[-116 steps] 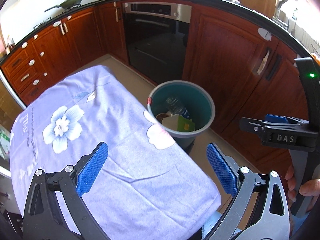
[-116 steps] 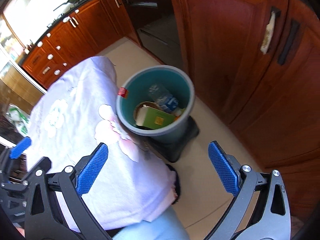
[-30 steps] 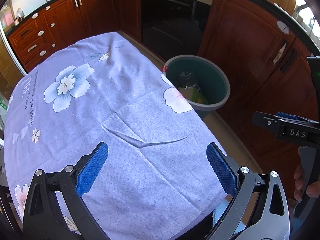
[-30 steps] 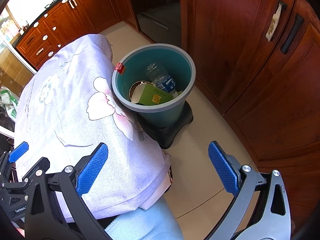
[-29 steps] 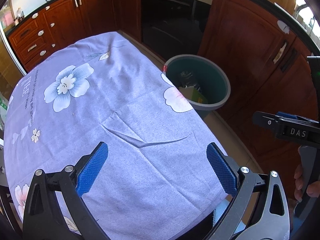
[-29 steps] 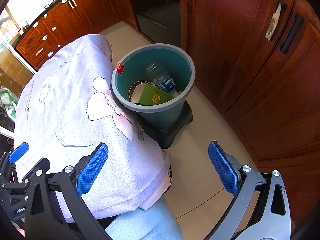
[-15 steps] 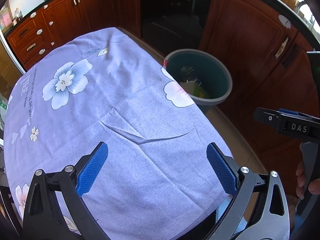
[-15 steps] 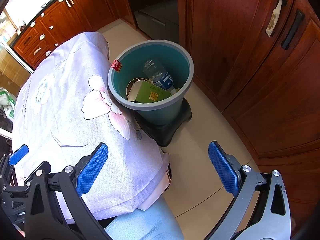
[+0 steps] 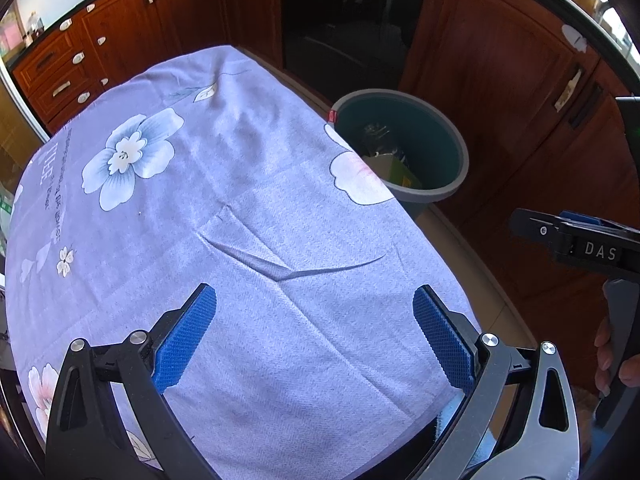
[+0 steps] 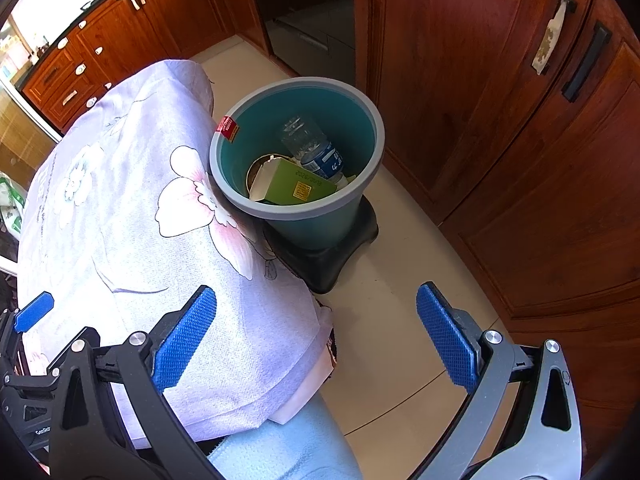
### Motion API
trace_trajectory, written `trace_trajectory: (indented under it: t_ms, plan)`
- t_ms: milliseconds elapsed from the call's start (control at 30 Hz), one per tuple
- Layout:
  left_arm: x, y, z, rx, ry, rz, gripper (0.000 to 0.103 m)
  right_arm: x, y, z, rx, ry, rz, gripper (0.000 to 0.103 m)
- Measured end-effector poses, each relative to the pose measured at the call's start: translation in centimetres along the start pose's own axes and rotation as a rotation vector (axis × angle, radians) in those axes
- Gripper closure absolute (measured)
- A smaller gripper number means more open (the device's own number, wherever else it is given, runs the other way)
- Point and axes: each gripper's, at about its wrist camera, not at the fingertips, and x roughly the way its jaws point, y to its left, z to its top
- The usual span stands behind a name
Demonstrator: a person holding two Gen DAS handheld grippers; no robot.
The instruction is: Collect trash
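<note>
A teal trash bin [image 10: 352,200] with a grey rim stands on a black base beside the table's right edge; the left wrist view also has the bin [image 9: 444,136]. Inside lie a clear plastic bottle [image 10: 316,148], a green carton [image 10: 296,188] and a brown round item. My left gripper [image 9: 314,338] hovers open over the near part of the purple floral tablecloth [image 9: 200,208], nothing between its blue pads. My right gripper [image 10: 316,338] is open above the table's corner and the floor, holding nothing. The right gripper [image 9: 576,240] also shows from the side in the left wrist view.
Dark wooden kitchen cabinets [image 10: 500,80] and a black oven [image 9: 344,24] ring the table. Beige floor [image 10: 400,280] lies between bin and cabinets. A light blue cloth [image 10: 288,452] sits below the table's near corner. A hand [image 9: 612,356] grips the right tool's handle.
Both grippers drew back from the bin and rose over the table, so more tablecloth shows in the left wrist view. The bin appears farther away. Both stayed open.
</note>
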Motion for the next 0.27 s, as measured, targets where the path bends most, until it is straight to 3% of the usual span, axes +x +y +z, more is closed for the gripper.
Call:
trace_trajectory:
  t_ms: [267]
  plan:
    - [0.59, 0.52, -0.16, -0.026, 0.023, -0.005, 0.004, 0.09, -0.01, -0.03, 0.001, 0.001, -0.011, 0.007]
